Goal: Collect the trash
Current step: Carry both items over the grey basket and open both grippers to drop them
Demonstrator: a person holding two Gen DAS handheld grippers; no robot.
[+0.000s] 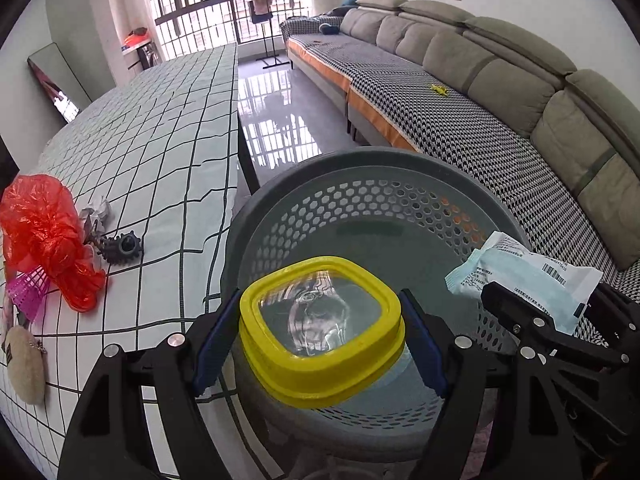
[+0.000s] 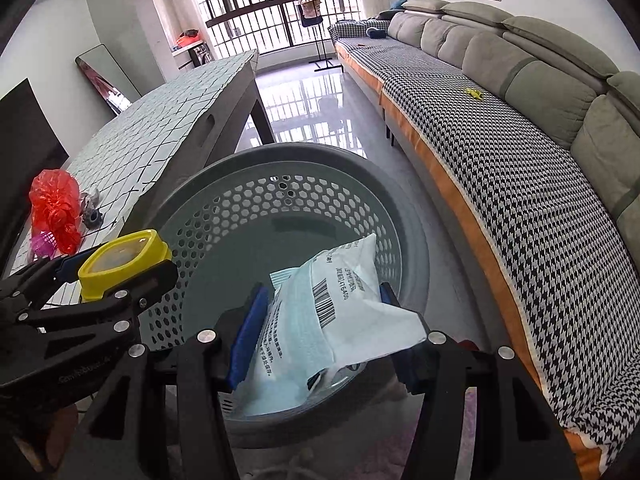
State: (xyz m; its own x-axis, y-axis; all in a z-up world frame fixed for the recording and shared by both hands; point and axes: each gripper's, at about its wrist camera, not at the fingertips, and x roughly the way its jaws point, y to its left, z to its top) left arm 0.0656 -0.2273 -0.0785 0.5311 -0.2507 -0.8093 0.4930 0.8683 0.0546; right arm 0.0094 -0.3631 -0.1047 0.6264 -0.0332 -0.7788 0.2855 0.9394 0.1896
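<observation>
My left gripper (image 1: 320,340) is shut on a yellow-rimmed clear container (image 1: 322,330) and holds it above the open grey perforated basket (image 1: 360,168). It also shows at the left of the right wrist view (image 2: 120,264). My right gripper (image 2: 320,332) is shut on a white and pale-blue plastic packet (image 2: 332,320), also above the basket (image 2: 280,152). The packet shows at the right in the left wrist view (image 1: 524,276). The basket's inside looks bare. On the checked table a red plastic bag (image 1: 44,236), crumpled paper (image 1: 96,214) and a dark spiky ring (image 1: 122,246) lie together.
The table (image 1: 160,120) with its checked cloth stands left of the basket. A pink item (image 1: 28,292) and a beige fuzzy pad (image 1: 24,364) lie near its front edge. A long sofa (image 1: 480,92) runs along the right. Glossy floor (image 1: 276,112) lies between.
</observation>
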